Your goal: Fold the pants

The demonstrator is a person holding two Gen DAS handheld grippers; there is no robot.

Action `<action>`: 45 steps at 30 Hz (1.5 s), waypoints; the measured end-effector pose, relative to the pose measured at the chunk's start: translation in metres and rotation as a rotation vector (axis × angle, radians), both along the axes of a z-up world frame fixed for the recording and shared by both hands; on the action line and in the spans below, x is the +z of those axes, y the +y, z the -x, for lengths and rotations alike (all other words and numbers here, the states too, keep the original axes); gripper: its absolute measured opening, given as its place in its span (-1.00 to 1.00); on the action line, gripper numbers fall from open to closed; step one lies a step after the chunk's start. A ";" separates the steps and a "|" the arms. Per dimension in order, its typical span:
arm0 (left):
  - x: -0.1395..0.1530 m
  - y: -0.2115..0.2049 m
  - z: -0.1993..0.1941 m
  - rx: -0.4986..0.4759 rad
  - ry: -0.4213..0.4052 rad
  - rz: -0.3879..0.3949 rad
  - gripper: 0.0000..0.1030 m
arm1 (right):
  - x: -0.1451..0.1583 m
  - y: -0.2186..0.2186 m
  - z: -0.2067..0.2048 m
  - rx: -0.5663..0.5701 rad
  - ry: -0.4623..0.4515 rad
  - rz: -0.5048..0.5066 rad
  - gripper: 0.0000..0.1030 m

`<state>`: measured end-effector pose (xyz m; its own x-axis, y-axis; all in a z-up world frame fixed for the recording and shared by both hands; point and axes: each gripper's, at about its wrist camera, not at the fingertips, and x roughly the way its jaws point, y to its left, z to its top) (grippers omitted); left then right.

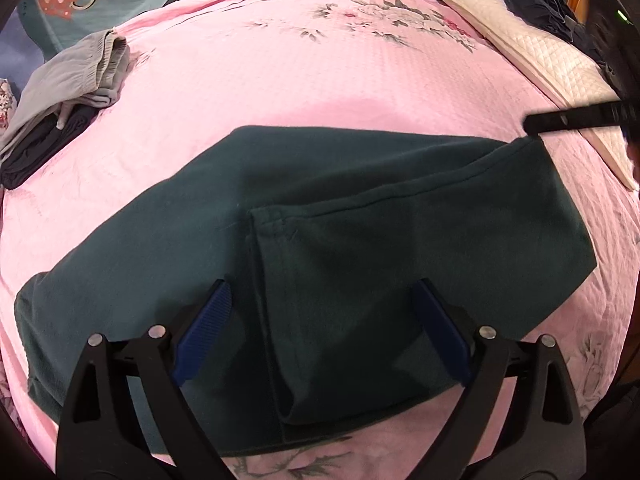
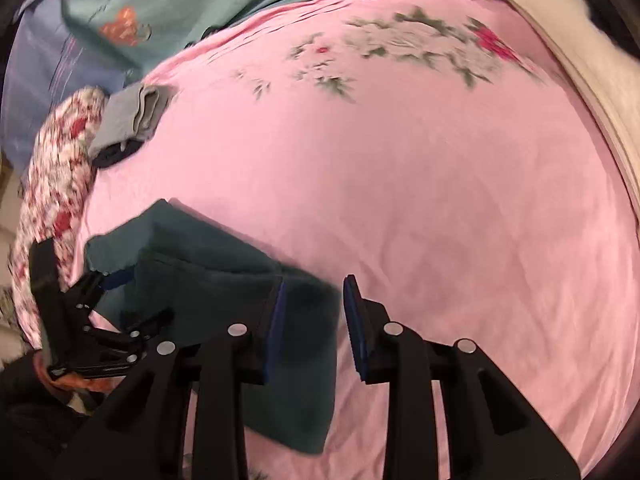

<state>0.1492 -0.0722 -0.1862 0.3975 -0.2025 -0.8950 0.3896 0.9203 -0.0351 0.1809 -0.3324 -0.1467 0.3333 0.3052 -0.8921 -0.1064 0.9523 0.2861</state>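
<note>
Pants folded on bedspread; left claw wide, right claw parted, blurred.

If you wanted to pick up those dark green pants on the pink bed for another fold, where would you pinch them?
Probably at the dark green pants' far right corner, coming in from the right. There the layers meet at a stitched hem standing slightly proud of the pink bedspread, so one pinch should gather them. Both grippers look open.
</note>
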 end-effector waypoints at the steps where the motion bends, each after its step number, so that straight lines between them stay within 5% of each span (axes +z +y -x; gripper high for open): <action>1: 0.001 0.000 0.001 0.002 -0.001 -0.005 0.83 | -0.003 0.002 -0.008 0.018 0.016 -0.024 -0.43; 4: 0.002 -0.002 0.002 0.014 -0.009 -0.013 0.82 | -0.005 0.003 -0.034 0.018 0.114 -0.106 -0.42; 9: 0.000 0.002 0.000 0.009 -0.017 0.012 0.84 | -0.008 0.045 -0.049 0.112 0.293 0.061 -0.25; 12: -0.002 0.006 -0.001 -0.001 -0.023 0.029 0.88 | -0.012 0.048 -0.041 0.136 0.259 0.254 -0.56; 16: -0.002 0.006 0.000 -0.022 -0.035 0.038 0.88 | 0.008 0.005 -0.040 -0.154 0.144 0.369 -0.66; 18: -0.001 0.006 0.000 -0.028 -0.037 0.042 0.88 | 0.018 -0.007 -0.033 -0.217 0.136 0.255 -0.65; 21: -0.002 0.006 -0.001 -0.040 -0.038 0.043 0.88 | 0.015 0.005 -0.028 -0.160 0.192 0.108 -0.65; 24: -0.004 0.006 -0.002 -0.050 -0.033 0.039 0.88 | -0.015 0.026 -0.031 -0.083 0.275 0.218 -0.65; 27: -0.002 0.006 -0.001 -0.056 -0.039 0.043 0.88 | -0.023 0.020 -0.038 -0.125 0.265 0.209 -0.69; 28: -0.002 0.007 -0.001 -0.058 -0.036 0.043 0.88 | -0.017 0.016 -0.039 -0.168 0.240 0.215 -0.91; 31: -0.001 0.007 -0.002 -0.059 -0.037 0.044 0.88 | 0.009 0.000 -0.037 -0.277 0.111 0.196 -0.94; 34: -0.002 0.008 -0.001 -0.058 -0.034 0.044 0.88 | -0.002 -0.006 -0.037 -0.239 0.253 0.013 -0.84; 40: -0.003 0.007 0.000 -0.045 -0.024 0.037 0.88 | -0.026 -0.015 -0.031 -0.252 0.358 -0.114 -0.36; 41: -0.003 0.007 -0.001 -0.042 -0.024 0.037 0.88 | -0.024 -0.014 -0.026 -0.239 0.353 -0.113 -0.40; 43: -0.002 0.006 -0.002 -0.036 -0.023 0.034 0.88 | -0.022 -0.015 -0.027 -0.220 0.347 -0.097 -0.95; 45: -0.002 0.006 -0.004 -0.027 -0.023 0.031 0.89 | -0.013 -0.016 -0.028 -0.226 0.291 -0.089 -0.96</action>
